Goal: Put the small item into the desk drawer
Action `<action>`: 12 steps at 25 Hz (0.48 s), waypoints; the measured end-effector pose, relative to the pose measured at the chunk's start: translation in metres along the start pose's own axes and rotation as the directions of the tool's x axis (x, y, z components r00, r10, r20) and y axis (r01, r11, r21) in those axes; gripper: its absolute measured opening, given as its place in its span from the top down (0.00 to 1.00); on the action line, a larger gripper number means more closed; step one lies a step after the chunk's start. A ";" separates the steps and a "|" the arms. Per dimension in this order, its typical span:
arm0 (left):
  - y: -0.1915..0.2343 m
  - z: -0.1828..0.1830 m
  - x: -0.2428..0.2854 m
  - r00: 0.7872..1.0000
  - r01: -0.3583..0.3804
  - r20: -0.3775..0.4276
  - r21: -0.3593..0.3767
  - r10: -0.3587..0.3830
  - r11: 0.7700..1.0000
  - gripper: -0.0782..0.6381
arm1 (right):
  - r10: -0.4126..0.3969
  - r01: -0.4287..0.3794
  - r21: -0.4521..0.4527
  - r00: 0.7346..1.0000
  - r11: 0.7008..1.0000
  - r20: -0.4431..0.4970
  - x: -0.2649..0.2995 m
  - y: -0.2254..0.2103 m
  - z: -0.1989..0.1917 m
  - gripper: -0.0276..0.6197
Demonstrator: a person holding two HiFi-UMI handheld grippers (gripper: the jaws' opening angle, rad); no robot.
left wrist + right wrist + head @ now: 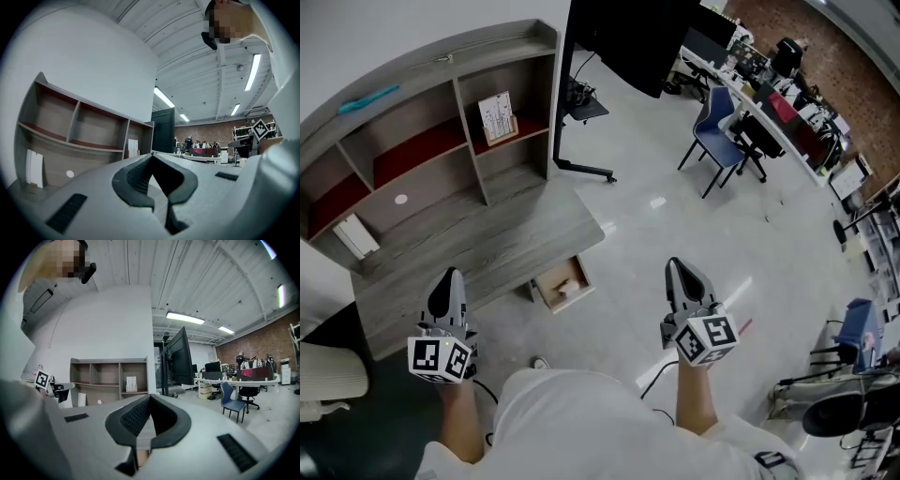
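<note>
- Pale, glossy office floor [675, 216], with a grey desk [487, 248] on the left and a shelf unit [441, 131] along its back edge
- Drawer [546, 284] is pulled out from the desk's front, open at the top
- Small pale item [566, 290] lies inside the drawer, towards its right side
- Left gripper [447, 279] hovers over the near part of the desk, jaws pressed tip to tip with nothing between them
- Right gripper [678, 269] hangs over bare floor, right of the drawer and apart from it, jaws together as well and empty
- Drawer sits between the two grippers, and neither touches it
- On the shelves: a white card [497, 117] upright in the right bay, a white box [356, 234] leaning at lower left, a white disc [401, 199] in the lower bay
- Blue chair [717, 127] and a black screen [623, 37] stand further off
</note>
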State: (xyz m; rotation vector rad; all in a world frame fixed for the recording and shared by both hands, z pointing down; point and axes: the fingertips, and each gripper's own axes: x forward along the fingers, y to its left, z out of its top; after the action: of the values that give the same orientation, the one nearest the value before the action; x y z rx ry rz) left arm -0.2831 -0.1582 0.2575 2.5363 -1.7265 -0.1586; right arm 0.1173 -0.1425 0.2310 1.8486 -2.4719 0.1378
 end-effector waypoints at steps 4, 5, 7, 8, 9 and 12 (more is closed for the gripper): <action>-0.005 0.006 0.009 1.000 0.030 0.005 0.025 -0.030 0.999 0.88 | 0.003 -0.003 -0.010 1.000 1.000 0.007 0.004 0.006 0.002 0.96; -0.005 0.009 0.009 0.999 0.036 0.006 0.030 -0.036 0.999 0.88 | 0.004 -0.004 -0.014 1.000 1.000 0.008 0.004 0.008 0.003 0.96; -0.007 0.013 0.009 0.999 0.050 0.007 0.040 -0.050 0.998 0.88 | 0.005 -0.005 -0.019 1.000 1.000 0.010 0.003 0.010 0.005 0.96; -0.008 0.014 0.009 0.998 0.057 0.007 0.045 -0.057 0.997 0.88 | 0.005 -0.005 -0.020 1.000 1.000 0.012 0.003 0.012 0.006 0.96; -0.009 0.015 0.009 0.998 0.064 0.006 0.049 -0.064 0.997 0.88 | 0.004 -0.004 -0.023 1.000 1.000 0.014 0.003 0.013 0.007 0.96; -0.010 0.019 0.009 0.997 0.082 0.004 0.063 -0.082 0.995 0.88 | 0.006 -0.006 -0.037 1.000 0.999 0.017 0.008 0.019 0.011 0.96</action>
State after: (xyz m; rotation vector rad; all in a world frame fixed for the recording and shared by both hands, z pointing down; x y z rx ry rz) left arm -0.2730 -0.1630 0.2374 2.6555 -1.6558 -0.1194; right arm 0.0970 -0.1456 0.2200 1.8359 -2.4739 0.0754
